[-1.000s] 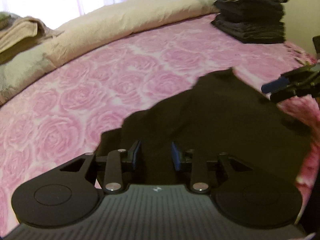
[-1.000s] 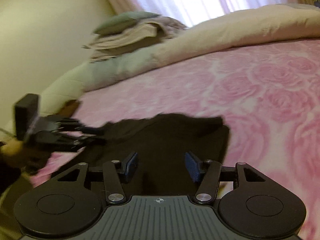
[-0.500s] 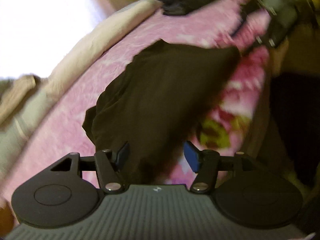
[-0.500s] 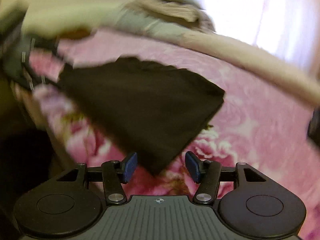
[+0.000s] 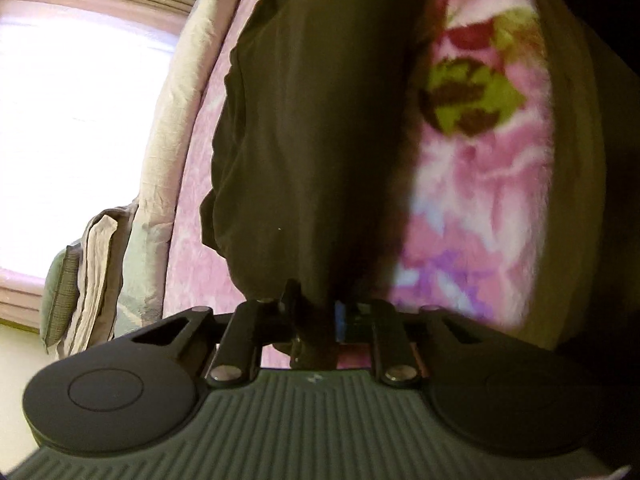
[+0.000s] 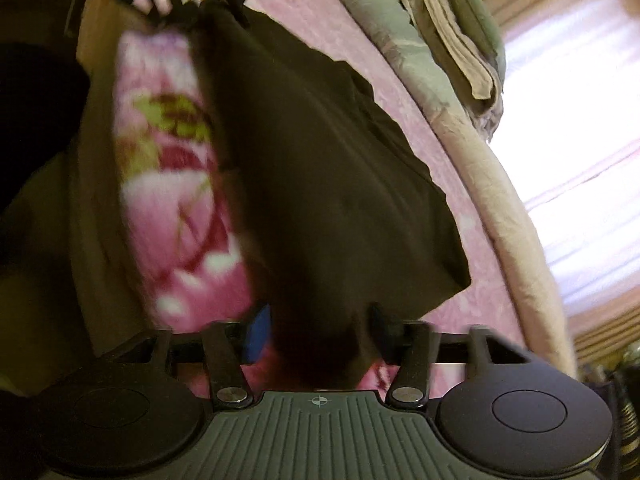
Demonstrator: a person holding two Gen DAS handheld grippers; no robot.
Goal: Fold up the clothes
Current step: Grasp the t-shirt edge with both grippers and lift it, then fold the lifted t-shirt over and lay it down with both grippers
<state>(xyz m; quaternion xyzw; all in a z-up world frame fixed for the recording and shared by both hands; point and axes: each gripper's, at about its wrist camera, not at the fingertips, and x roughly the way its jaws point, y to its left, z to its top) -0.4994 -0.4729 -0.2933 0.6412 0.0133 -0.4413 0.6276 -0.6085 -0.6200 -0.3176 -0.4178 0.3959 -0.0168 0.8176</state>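
**Dark garment pinched at the bed's edge, both claws at its near hem**

The dark garment (image 5: pixel 320 128) lies spread on the pink rose blanket (image 5: pixel 480 184), its near hem at the edge of the bed and the rest running away from me toward the beige duvet (image 5: pixel 176 120). It looks like thin, limp, plain cloth, flat over most of its spread, with a rumpled doubled fold along the side toward the duvet. I cannot tell what kind of garment it is.

My left claw (image 5: pixel 316 316) is drawn narrow, with a tuck of the hem pinched between its pads. My right claw (image 6: pixel 316 328) has cloth between its fingers too, but the gap is wider and the picture blurred; I cannot tell if it has bitten.

To do this well, I judge both corners need a firm hold before any lift, the hem kept taut between the claws so the cloth carries over flat, edges meeting squarely.

Beyond the duvet, stacked folded linens (image 6: pixel 460 48) sit under the bright window (image 5: pixel 72 128).
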